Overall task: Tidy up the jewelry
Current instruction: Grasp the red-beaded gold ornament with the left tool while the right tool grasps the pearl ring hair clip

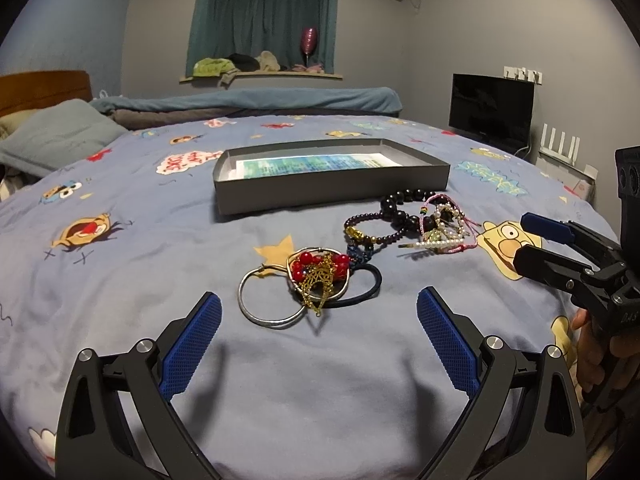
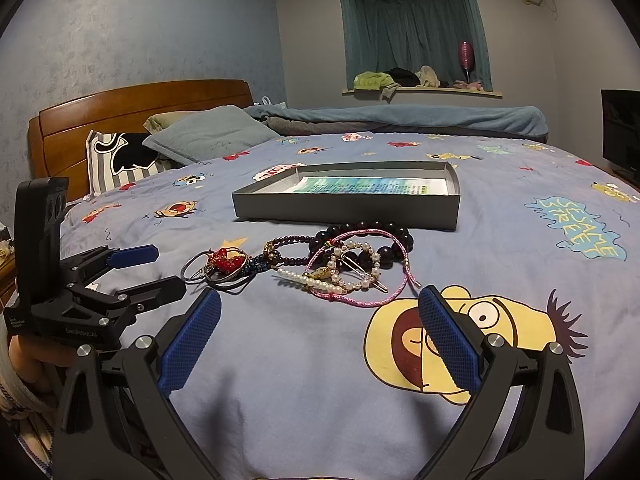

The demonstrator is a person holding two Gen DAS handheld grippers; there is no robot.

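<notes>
A pile of jewelry lies on the blue cartoon bedsheet in front of a shallow grey box (image 1: 332, 190) (image 2: 348, 210) with a printed sheet inside. In the left wrist view I see silver hoops (image 1: 266, 304), a red bead and gold piece (image 1: 320, 272), a dark bead bracelet (image 1: 400, 210) and a pearl and pink cord cluster (image 1: 448, 232). The right wrist view shows the pearl clip and pink cord (image 2: 352, 276) nearest. My left gripper (image 1: 320, 312) is open, just short of the hoops. My right gripper (image 2: 320, 312) is open, just short of the pink cord.
Pillows (image 2: 208, 136) and a wooden headboard (image 2: 132, 120) lie at the bed's left. A folded blanket (image 1: 256, 102) runs along the far edge. A dark monitor (image 1: 490, 110) stands at the right. A windowsill (image 2: 420, 80) holds clothes.
</notes>
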